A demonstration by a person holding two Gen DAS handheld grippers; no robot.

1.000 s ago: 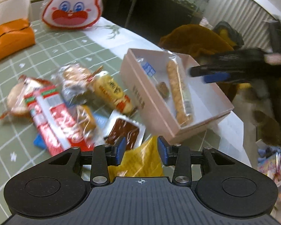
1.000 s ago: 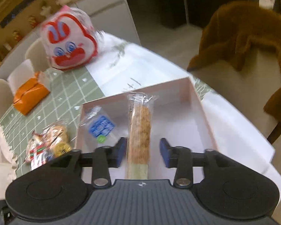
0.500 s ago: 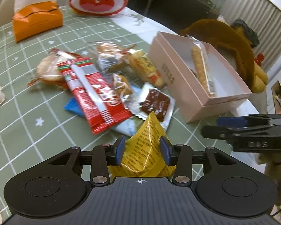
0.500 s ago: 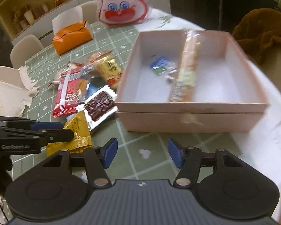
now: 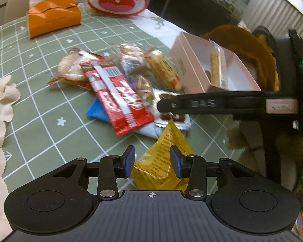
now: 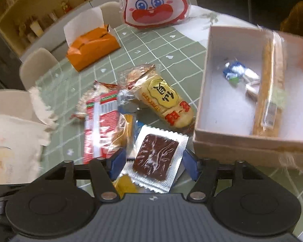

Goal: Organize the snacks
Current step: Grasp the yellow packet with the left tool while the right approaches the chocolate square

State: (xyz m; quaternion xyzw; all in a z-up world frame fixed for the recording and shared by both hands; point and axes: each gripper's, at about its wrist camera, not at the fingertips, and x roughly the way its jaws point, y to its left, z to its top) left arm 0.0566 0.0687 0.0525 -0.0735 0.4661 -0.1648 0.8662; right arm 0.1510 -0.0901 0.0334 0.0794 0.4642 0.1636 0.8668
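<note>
Silver-foil chocolate packet (image 6: 158,157) — low centre of the right view, flat on the tabletop (image 6: 171,46), framed by the right gripper (image 6: 152,166), fingers wide apart, empty, likely lined up for pickup. Left gripper (image 5: 152,159) — fingers apart around yellow packet (image 5: 161,161), not squeezing. Pink box (image 6: 252,141) at right for sorted snacks.

A pink box (image 6: 252,145) sits at the right of the right wrist view, open-topped. Inside it a long biscuit stick (image 6: 269,92) in clear wrap lies along the right side, with a small blue-and-white candy (image 6: 235,71) to its left. Left of the box, loose snacks lie heaped on the green cloth: a cream rice cracker pack (image 6: 165,102), a red wrapper (image 6: 100,127), and a silver packet with a brown square (image 6: 156,157) at lower centre. A yellow packet (image 5: 161,161) lies at lower centre of the left wrist view.
</note>
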